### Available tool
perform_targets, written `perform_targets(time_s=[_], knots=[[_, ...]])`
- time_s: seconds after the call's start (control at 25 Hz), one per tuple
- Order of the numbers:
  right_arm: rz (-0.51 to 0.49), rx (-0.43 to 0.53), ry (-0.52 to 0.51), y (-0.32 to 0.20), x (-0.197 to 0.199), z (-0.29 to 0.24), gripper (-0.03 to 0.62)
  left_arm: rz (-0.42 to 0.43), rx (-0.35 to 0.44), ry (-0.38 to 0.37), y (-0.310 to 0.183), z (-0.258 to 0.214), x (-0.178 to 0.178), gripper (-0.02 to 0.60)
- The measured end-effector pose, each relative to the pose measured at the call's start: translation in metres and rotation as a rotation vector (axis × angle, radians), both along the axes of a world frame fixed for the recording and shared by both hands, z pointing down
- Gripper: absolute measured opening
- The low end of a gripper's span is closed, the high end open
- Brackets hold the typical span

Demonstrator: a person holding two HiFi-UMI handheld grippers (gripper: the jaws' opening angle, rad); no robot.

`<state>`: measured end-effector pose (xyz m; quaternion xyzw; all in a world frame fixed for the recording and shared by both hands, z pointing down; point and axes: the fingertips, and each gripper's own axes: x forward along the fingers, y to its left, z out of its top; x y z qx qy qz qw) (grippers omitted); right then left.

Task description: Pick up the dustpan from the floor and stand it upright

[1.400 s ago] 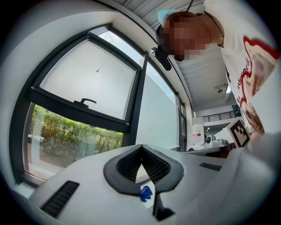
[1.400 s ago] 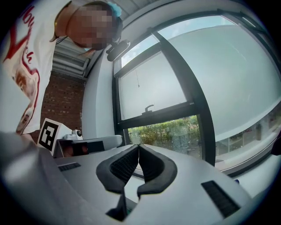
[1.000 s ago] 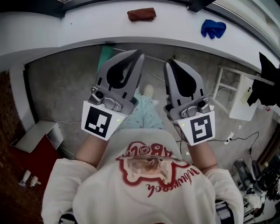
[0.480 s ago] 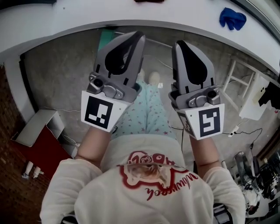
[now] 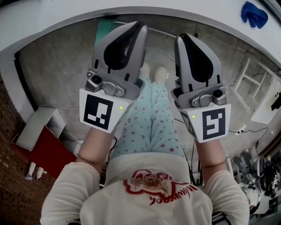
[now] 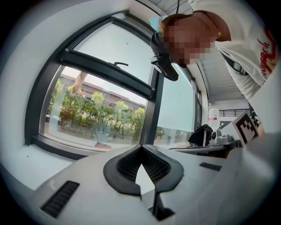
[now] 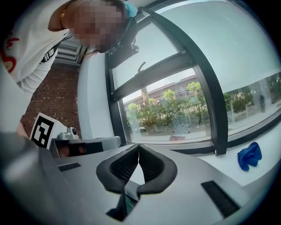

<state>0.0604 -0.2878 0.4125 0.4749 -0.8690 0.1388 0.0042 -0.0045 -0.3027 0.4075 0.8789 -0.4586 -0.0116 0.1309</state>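
The head view looks steeply down on a person's cream sweatshirt and star-printed trousers, with both grippers held out side by side above the grey floor [image 5: 57, 74]. The left gripper [image 5: 139, 26] and the right gripper [image 5: 181, 39] are near each other but apart, each with its marker cube toward the body.

Only this view shows the floor. At the left edge, close to the brick wall [image 5: 11, 184], a grey, tray-like thing that looks to be the dustpan [image 5: 37, 129] lies flat with a red surface [image 5: 44, 154] just beside it. It is well apart from both grippers, and neither one touches it. A white frame [image 5: 257, 85] and some cables [image 5: 248, 132] stand and lie at the right.

The two gripper views see none of that floor. They look out level at a large window [image 6: 105, 105] with trees behind it. What they do give is the jaws. In the left gripper view the dark pads meet at the tips with nothing between them, and the right gripper view shows the same, closed and empty. Each of these views also catches the other gripper's marker cube at its edge.

A blue cloth [image 5: 253, 13] on the white window ledge [image 5: 52, 15] appears in the head view and the right gripper view, but not in the left gripper view.
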Motion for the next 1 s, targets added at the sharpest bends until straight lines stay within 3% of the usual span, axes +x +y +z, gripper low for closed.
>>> perform_targets(time_s=[0.8, 1.0], knots=[[-0.072, 0.003, 0.088, 0.002, -0.029, 0.167, 0.025, -0.046, -0.038, -0.003, 0.002, 0.153, -0.015, 0.018], [-0.103, -0.055, 0.037, 0.017, -0.042, 0.212, 0.025, -0.05, -0.06, -0.015, 0.015, 0.181, -0.025, 0.018]])
